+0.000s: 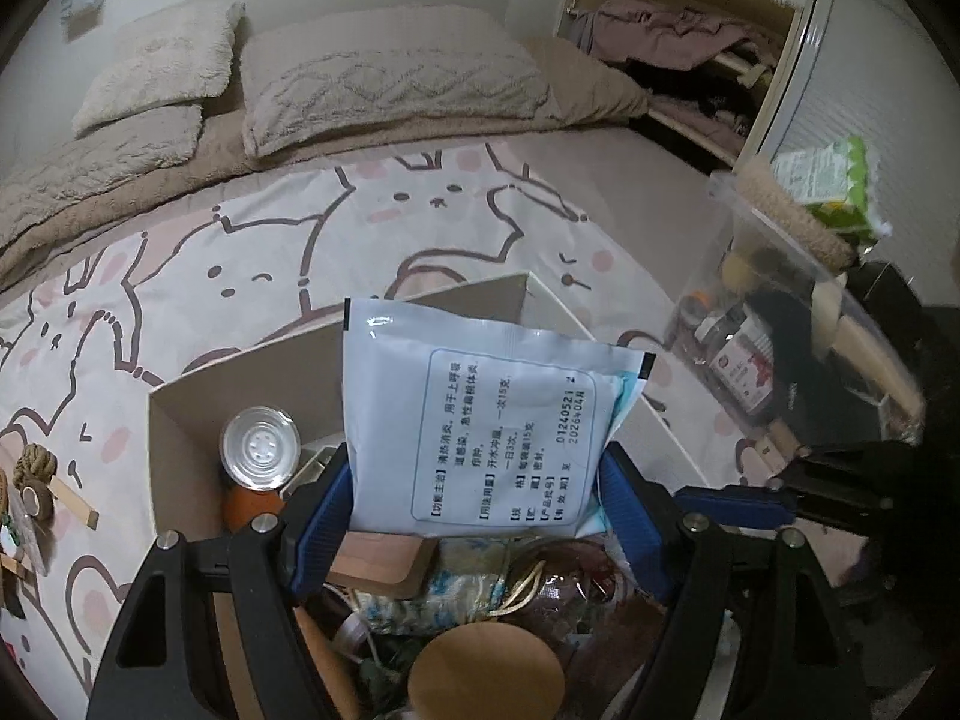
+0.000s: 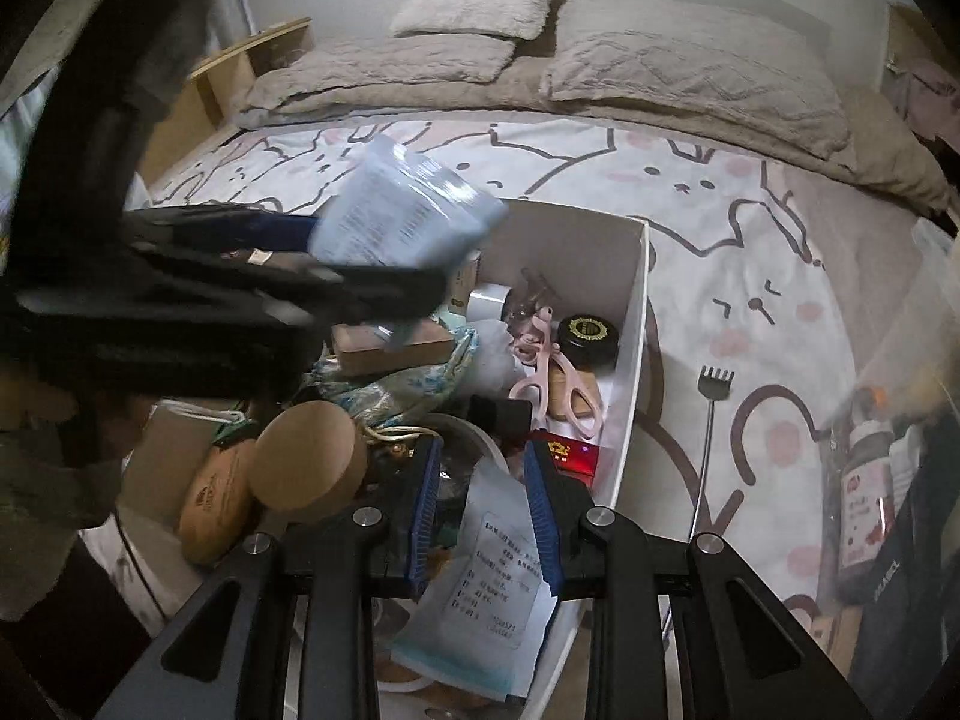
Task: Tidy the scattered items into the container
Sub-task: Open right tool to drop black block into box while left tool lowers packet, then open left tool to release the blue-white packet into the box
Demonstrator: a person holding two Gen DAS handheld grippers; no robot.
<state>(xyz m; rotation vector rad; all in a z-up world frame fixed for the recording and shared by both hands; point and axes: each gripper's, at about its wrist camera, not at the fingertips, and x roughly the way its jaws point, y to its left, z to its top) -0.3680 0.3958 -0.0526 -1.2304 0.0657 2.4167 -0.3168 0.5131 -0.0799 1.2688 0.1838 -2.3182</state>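
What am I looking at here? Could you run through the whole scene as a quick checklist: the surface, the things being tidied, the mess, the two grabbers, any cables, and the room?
Surface: a bed with a cartoon rabbit sheet.
Job's things: a white box on the bed, already crowded; two pale blue sachets, one in the left gripper, one in the right gripper.
Clutter: in the box, pink scissors, a black jar, a round wooden lid; a metal back scratcher lies on the sheet.
Grippers: left jaws closed on its sachet above the box; right jaws pinch the other sachet.
Cables: nothing seen.
Surroundings: pillows, an open wardrobe, a clear bin.
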